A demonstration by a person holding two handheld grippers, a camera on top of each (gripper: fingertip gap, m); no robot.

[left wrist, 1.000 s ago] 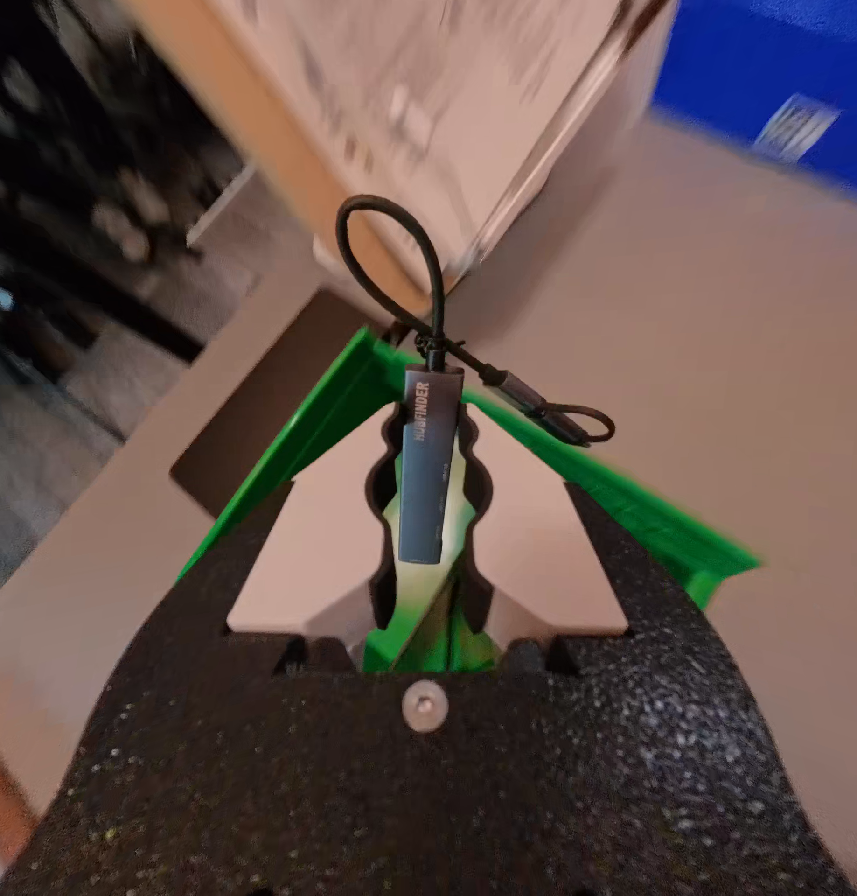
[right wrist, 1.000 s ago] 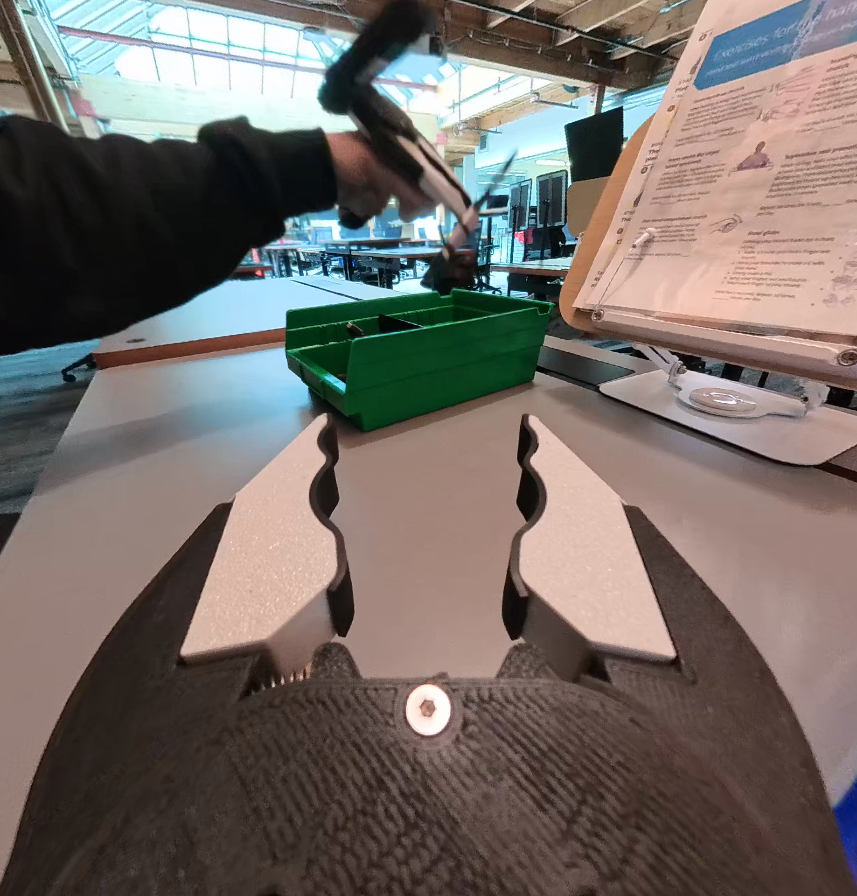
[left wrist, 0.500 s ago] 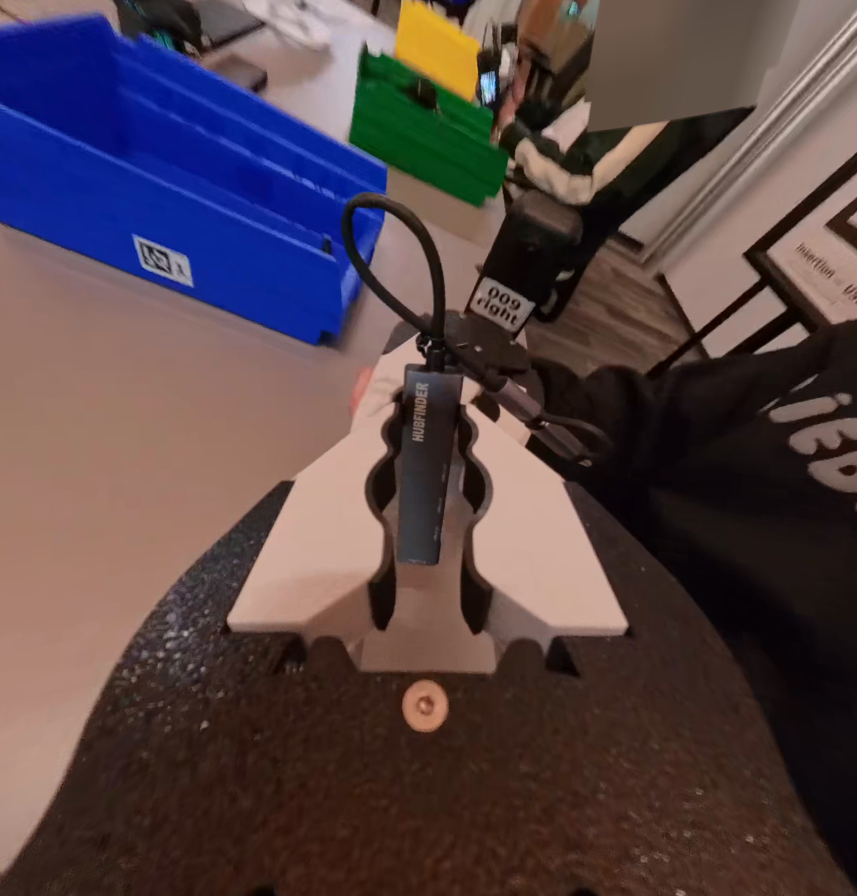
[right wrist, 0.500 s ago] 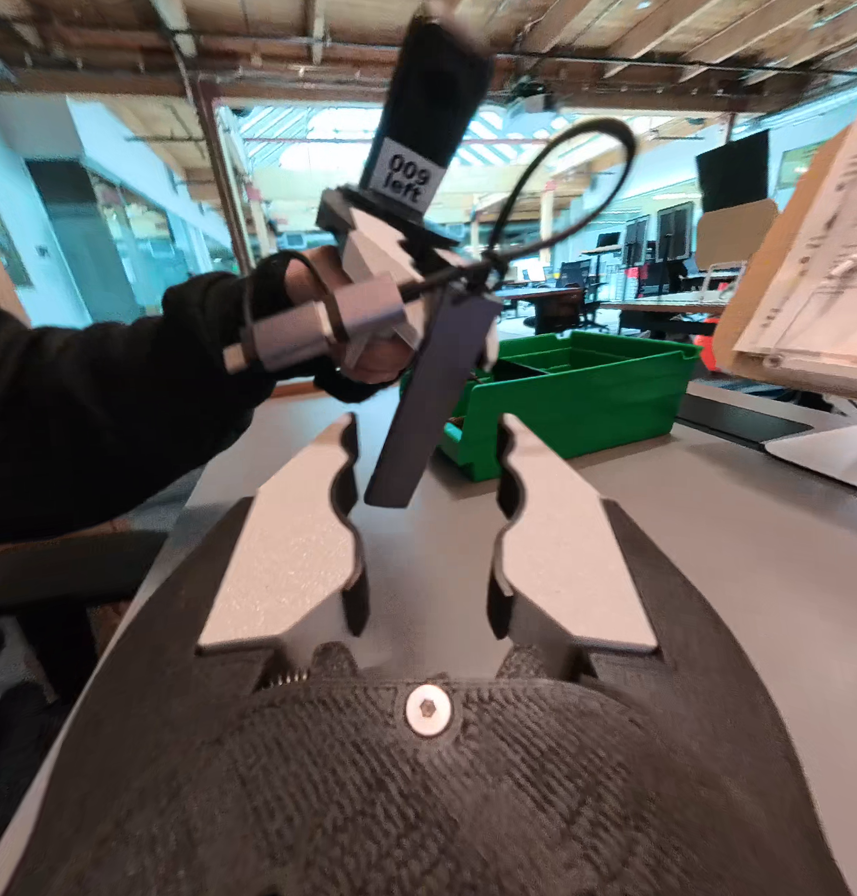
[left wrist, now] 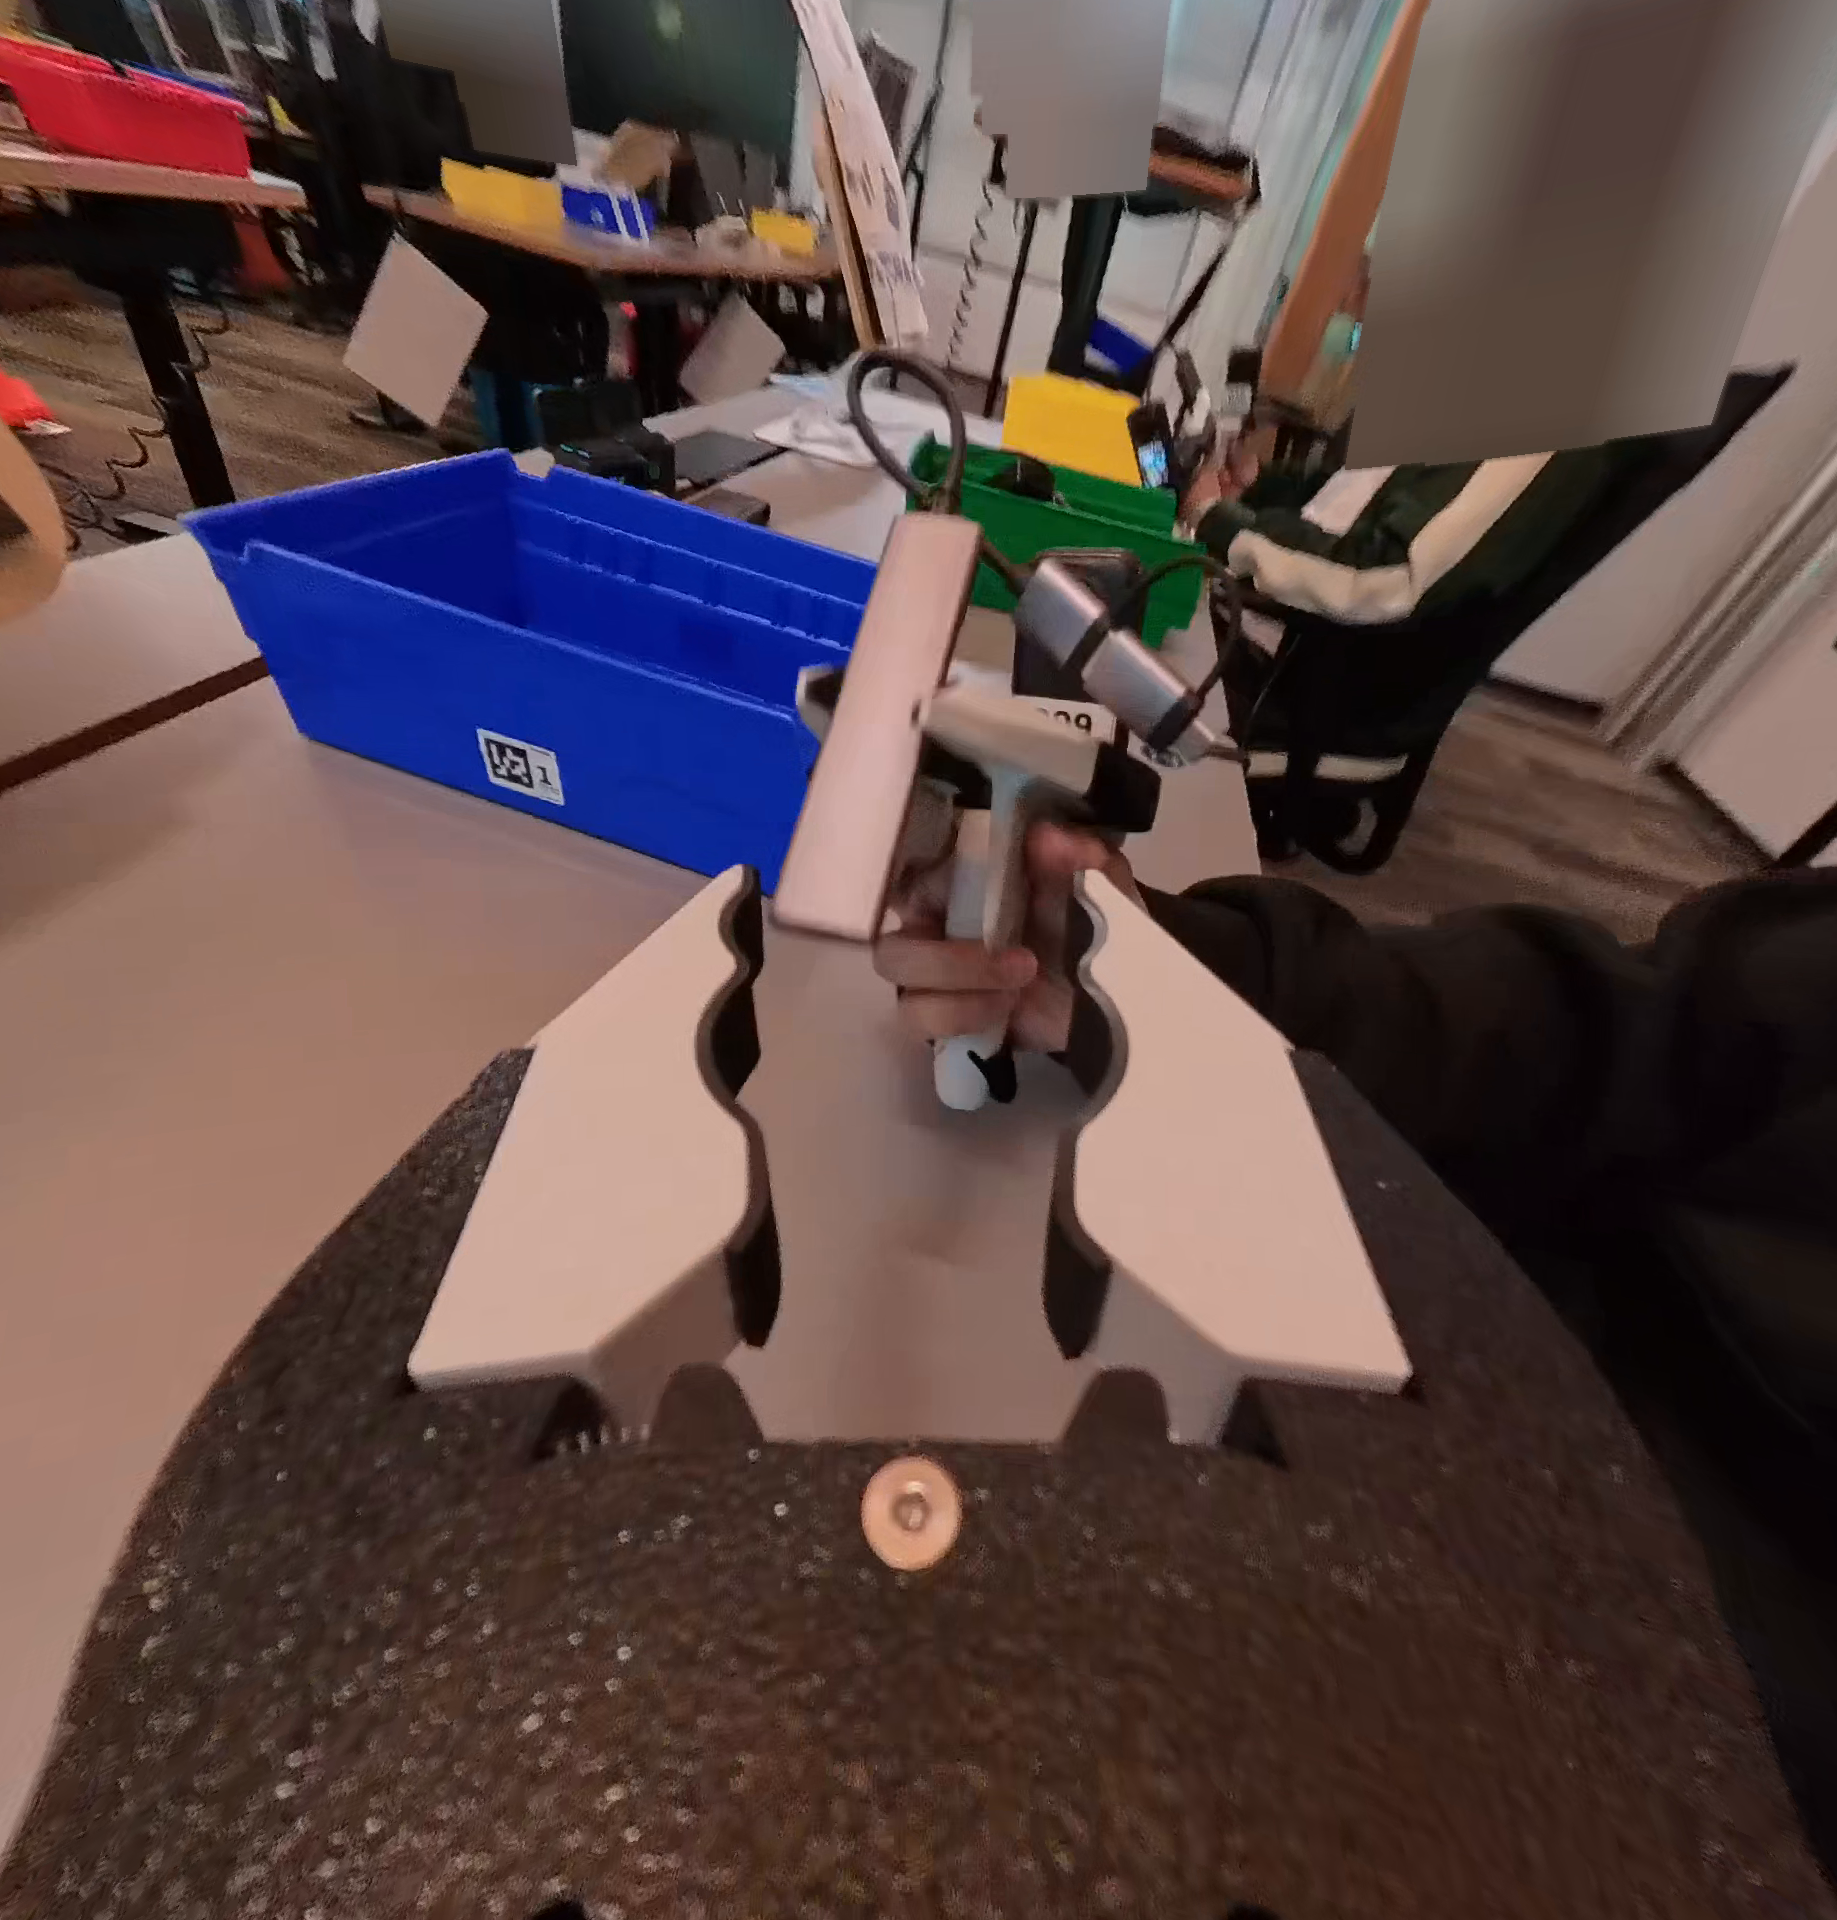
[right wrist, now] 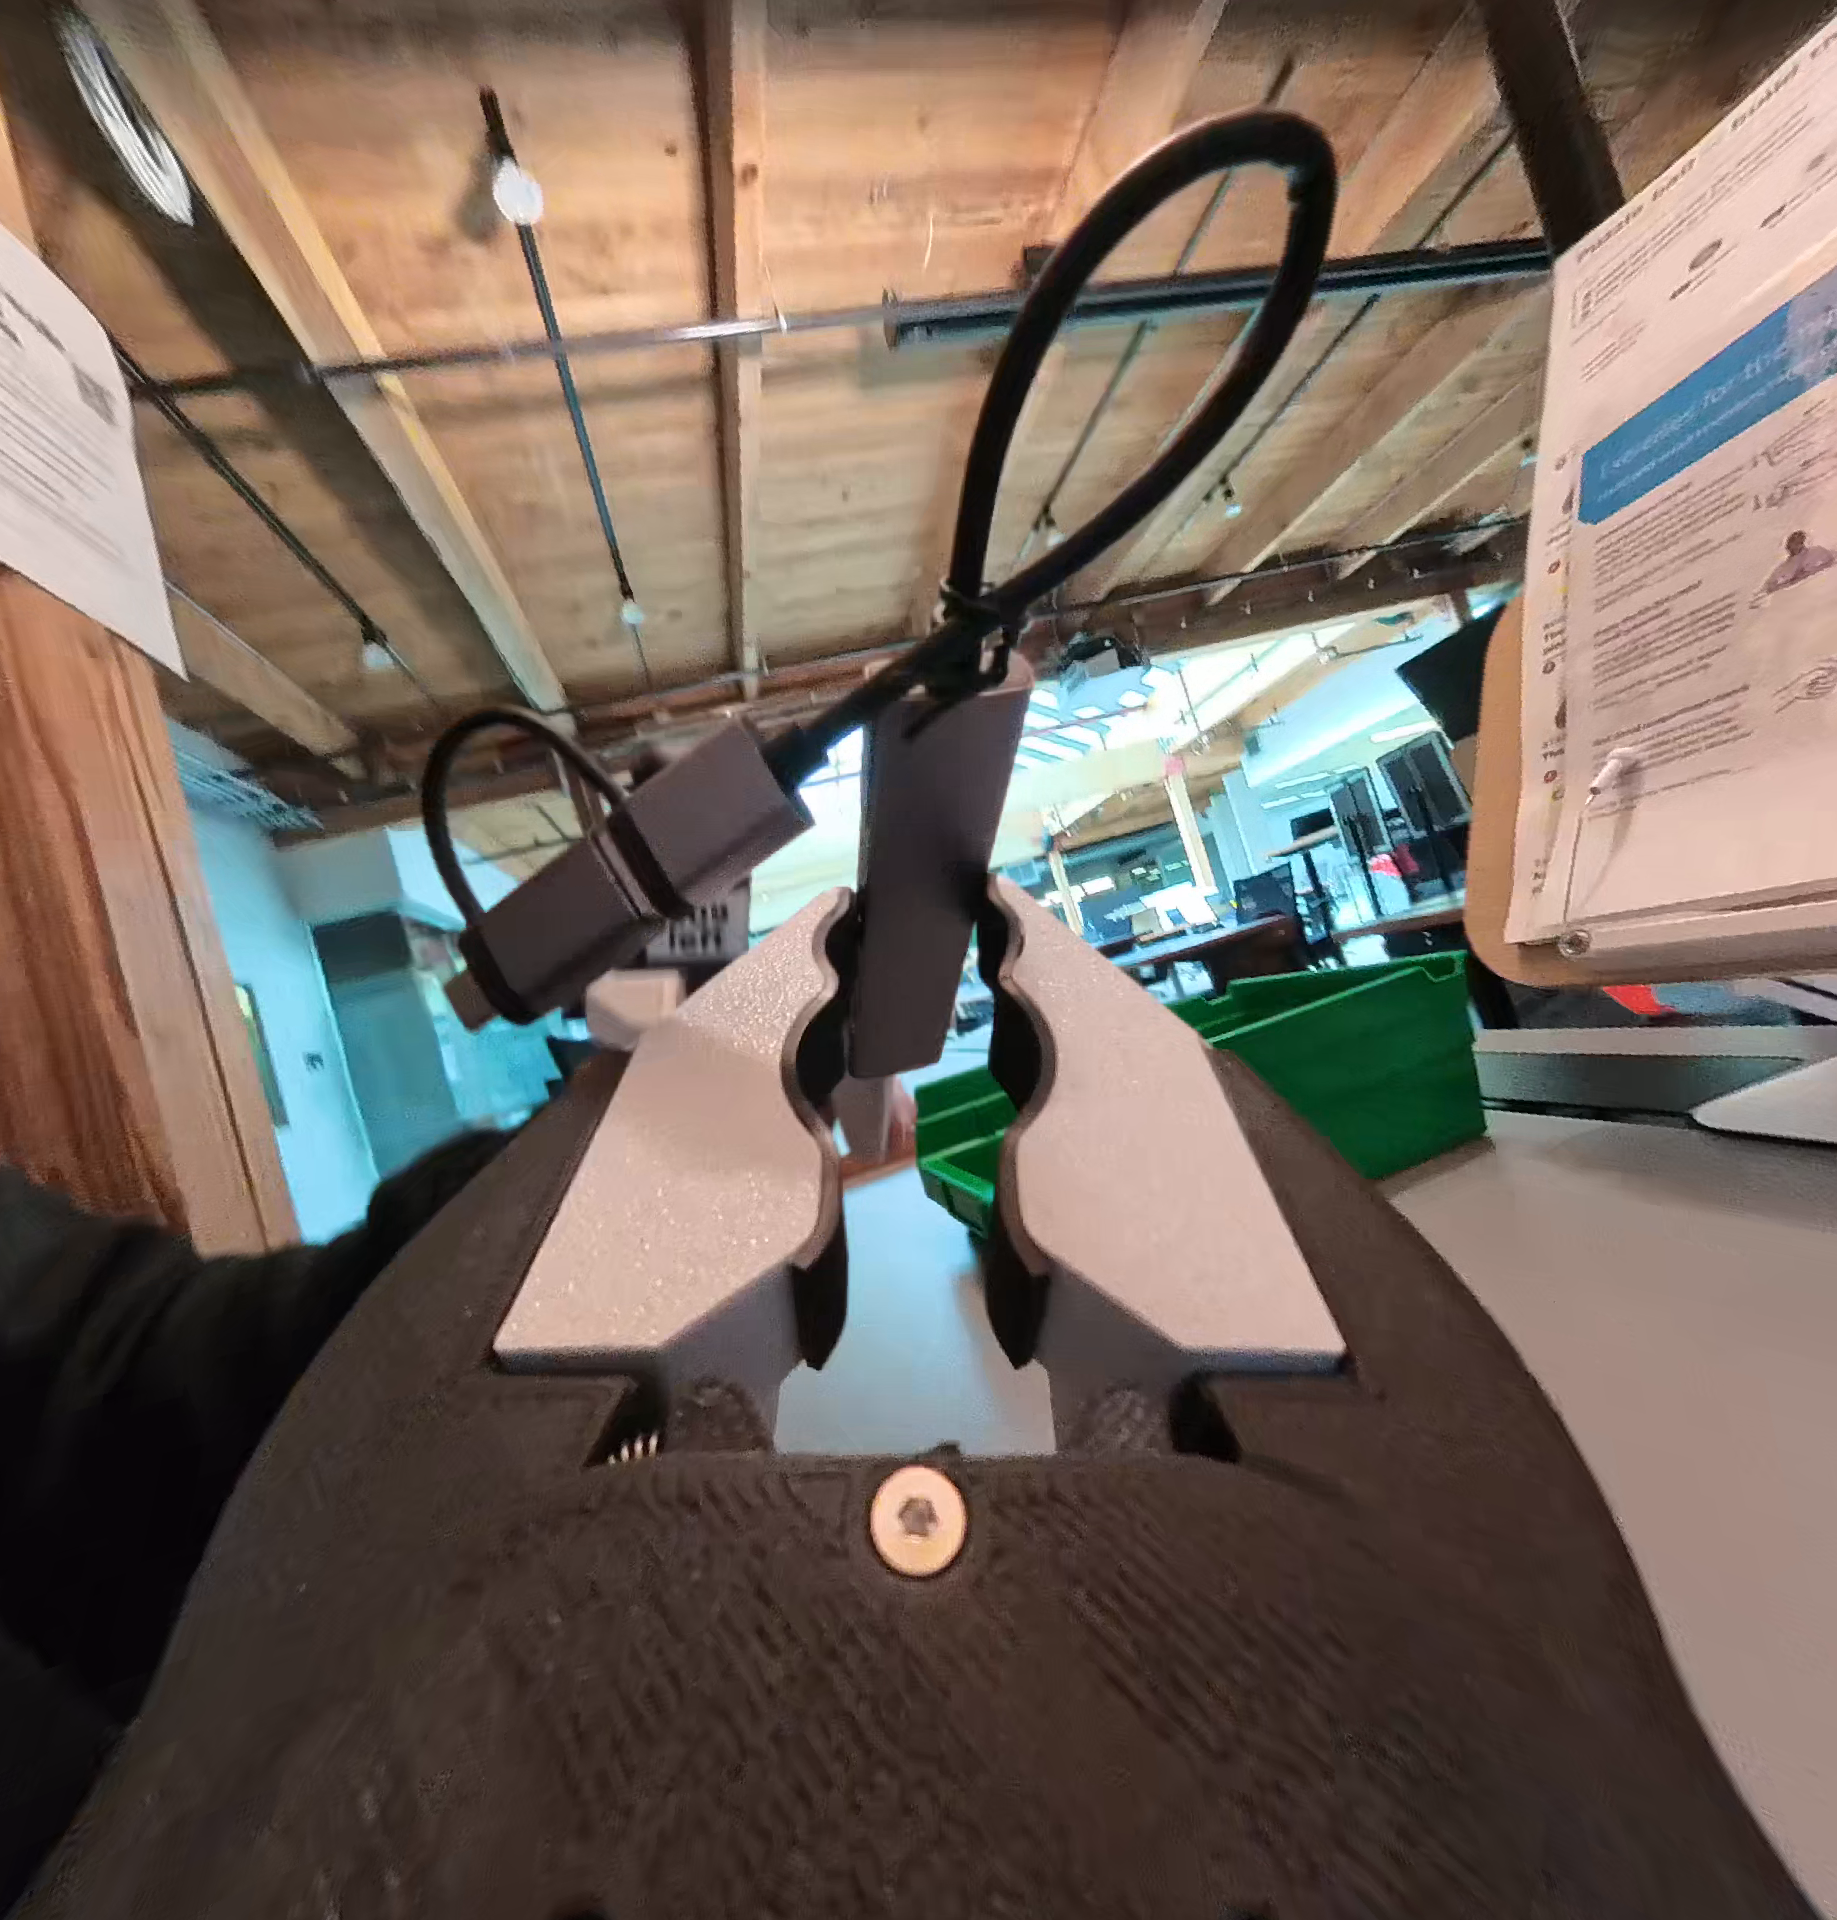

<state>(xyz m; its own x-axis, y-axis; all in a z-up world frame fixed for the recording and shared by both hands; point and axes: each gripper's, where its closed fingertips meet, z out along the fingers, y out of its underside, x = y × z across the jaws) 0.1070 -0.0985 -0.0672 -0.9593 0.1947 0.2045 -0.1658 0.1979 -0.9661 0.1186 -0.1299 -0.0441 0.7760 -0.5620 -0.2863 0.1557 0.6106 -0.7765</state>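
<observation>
A dark grey USB hub (right wrist: 929, 790) with a looped black cable (right wrist: 1153, 343) and a grey plug (right wrist: 633, 883) stands upright between the fingers of my right gripper (right wrist: 916, 904), which is shut on its lower end. In the left wrist view the same hub (left wrist: 883, 727) is held up above the table by the right gripper (left wrist: 997, 748) in a person's hand (left wrist: 976, 977). My left gripper (left wrist: 914, 894) is open and empty, just short of the hub's lower end and not touching it.
A blue bin (left wrist: 540, 665) stands on the grey table (left wrist: 218, 987) at the left, with a green bin (left wrist: 1059, 520) and a yellow bin (left wrist: 1070, 426) behind. Another green bin (right wrist: 1340, 1060), a document stand (right wrist: 1703, 623) and a wooden post (right wrist: 62, 883) surround the right gripper. Some 4 centimetres of space lies between my two pairs of fingers.
The hub has passed from my left gripper to my right. The left jaws have opened and drawn back; the right jaws have shut on it.
</observation>
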